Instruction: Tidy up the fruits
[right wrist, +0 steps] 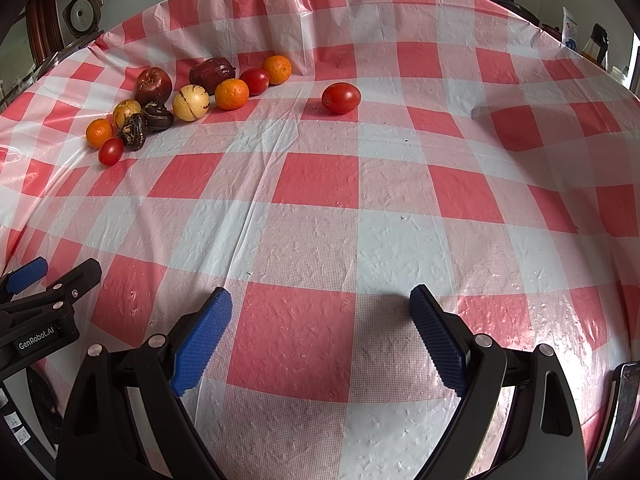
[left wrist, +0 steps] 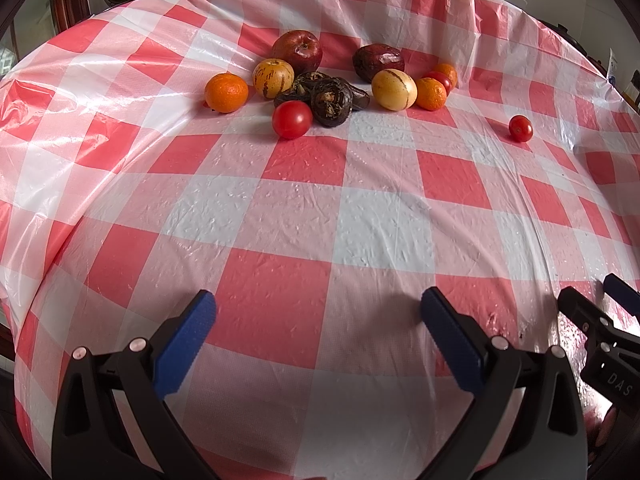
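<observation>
With both the left gripper (left wrist: 318, 312) and the right gripper (right wrist: 321, 308) wide open and empty, you should reach the right one slowly to the lone oval red tomato (right wrist: 341, 98), apart from the fruit cluster (right wrist: 191, 103) near the far table edge, and close gently.

One tomato (right wrist: 341, 97) lies right of the fruit cluster (right wrist: 188, 96).

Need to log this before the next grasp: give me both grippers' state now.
Left gripper: jaws open, holding nothing.
Right gripper: jaws open, holding nothing.
</observation>
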{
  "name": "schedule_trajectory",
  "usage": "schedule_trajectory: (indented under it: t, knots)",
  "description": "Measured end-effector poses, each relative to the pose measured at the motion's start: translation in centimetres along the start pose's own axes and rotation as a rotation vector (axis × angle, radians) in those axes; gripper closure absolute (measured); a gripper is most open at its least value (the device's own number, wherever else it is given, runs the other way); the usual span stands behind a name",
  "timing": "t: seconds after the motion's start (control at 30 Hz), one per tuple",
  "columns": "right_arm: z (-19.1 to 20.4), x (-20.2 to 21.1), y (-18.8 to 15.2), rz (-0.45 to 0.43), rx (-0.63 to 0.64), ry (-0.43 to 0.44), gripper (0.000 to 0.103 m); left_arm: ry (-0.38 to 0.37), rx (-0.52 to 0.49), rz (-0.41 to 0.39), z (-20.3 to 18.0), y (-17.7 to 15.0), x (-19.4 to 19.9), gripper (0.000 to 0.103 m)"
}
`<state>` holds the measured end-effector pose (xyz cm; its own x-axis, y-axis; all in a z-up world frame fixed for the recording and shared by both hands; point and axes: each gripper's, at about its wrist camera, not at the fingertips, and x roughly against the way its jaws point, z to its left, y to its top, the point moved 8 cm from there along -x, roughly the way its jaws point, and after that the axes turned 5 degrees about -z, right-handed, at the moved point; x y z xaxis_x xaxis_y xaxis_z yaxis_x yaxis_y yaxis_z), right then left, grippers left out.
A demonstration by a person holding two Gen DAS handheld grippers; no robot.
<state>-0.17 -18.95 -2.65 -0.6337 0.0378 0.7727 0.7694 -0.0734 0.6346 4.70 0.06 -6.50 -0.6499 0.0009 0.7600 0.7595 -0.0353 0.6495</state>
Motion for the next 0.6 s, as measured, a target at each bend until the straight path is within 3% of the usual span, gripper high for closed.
schedule_trajectory:
  t: [0.3, 0.5, 0.57, 0.6]
  knots:
    - [-0.4, -0.3, 0.8, 0.014, -0.023, 0.04, 0.016, -0.013, -0.013, 0.004, 0.1, 0.1, -0.2, 0.001]
    - [-3.4, -4.2, 7.3, -0.046, -0.109, 0.024, 0.016, -0.017, -0.018, 0.007, 0.0, 0.0, -0.2, 0.001]
    - [-4.1, -6.4, 9.3, -0.034, -0.115, 0.01, 0.031, -0.018, -0.02, 0.008, -0.1, -0.1, -0.1, 0.001]
    - [-4.4, -7.3, 10.1, -0.027, -0.116, 0.007, 0.033, -0.018, -0.02, 0.008, -0.2, -0.1, -0.1, 0.001]
